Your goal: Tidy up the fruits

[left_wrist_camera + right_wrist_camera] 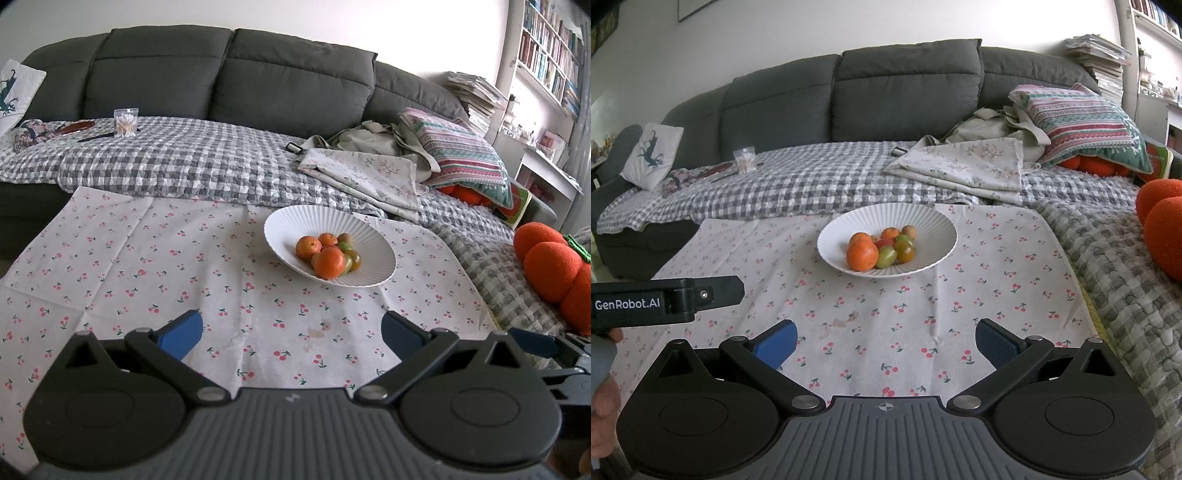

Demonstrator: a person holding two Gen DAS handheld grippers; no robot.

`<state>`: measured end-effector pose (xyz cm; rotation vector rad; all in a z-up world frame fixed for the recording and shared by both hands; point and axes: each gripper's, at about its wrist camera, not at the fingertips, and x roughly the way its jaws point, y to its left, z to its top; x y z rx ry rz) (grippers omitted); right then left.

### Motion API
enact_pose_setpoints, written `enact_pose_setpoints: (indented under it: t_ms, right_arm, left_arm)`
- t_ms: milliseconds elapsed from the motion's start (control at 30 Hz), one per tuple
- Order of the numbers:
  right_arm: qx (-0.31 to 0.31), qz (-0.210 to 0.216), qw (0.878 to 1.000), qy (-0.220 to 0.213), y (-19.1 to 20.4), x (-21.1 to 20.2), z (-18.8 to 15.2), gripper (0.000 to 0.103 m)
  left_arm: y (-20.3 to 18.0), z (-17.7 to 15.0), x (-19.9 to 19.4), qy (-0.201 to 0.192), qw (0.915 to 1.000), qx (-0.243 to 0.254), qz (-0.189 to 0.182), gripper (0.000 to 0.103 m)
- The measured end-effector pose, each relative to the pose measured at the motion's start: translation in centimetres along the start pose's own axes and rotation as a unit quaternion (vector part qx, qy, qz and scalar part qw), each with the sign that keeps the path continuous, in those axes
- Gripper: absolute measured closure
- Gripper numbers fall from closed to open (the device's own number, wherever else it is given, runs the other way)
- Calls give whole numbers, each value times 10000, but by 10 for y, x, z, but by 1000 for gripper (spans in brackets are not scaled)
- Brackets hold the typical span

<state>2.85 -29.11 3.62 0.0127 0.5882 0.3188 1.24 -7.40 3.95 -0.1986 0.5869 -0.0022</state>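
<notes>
Both grippers hang wide apart and empty over the near edge of the cherry-print cloth (886, 314). From the right gripper (886, 349) the white bowl (938, 225) of fruit (882, 247) lies straight ahead near the cloth's far edge; from the left gripper (291, 332) it sits ahead and slightly right, so the right looks better lined up.

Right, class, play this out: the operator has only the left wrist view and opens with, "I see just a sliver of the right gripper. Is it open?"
Observer: Yes. The right gripper has its jaws wide apart, nothing between them, short of the bowl.
Operator: Does my left gripper show from outside?
Observer: The left gripper enters the right wrist view from the left edge, with a GenRobot.AI label on its side.
Operator: Anything below it?
Observer: A hand, in the lower left corner.
</notes>
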Motion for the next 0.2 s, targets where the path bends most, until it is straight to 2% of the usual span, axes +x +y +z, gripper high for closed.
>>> enact_pose_setpoints:
  t_ms: [200]
  right_arm:
    - [-2,1,10000,4,1,0,0,0]
  left_arm:
    - [-1,0,1,33,10000,-5,-26,1]
